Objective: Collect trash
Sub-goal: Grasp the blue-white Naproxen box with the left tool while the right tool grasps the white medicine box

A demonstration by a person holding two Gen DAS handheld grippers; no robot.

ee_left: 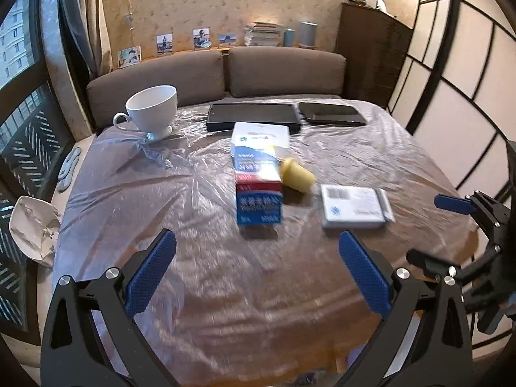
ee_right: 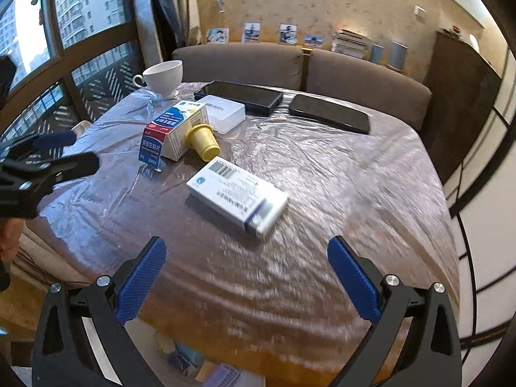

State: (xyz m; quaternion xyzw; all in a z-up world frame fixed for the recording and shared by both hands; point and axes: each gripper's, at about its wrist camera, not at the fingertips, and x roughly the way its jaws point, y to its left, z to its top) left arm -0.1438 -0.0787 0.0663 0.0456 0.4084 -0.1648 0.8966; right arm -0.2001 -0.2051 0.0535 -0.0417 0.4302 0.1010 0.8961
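1. Trash on the table counts four pieces on the plastic sheet: one red-and-blue carton, one yellow cup, one white barcoded box, and one flat white box behind them.
2. Other things: one white teacup at 10 o'clock, and two dark tablets side by side at 12 o'clock.
3. In the left wrist view the carton's long axis runs 12 to 6 o'clock, with its red-and-blue end facing 6. The cup lies tipped against it, its mouth toward 4 o'clock.
4. The barcoded box runs 10 to 4 o'clock in the right wrist view.
5. Left tool: jaws wide, nothing between them, above the table.
6. Right tool: jaws wide, nothing between them.
7. Only the left wrist view shows crumpled paper at 9 o'clock; only the right wrist view shows the carton's white side.
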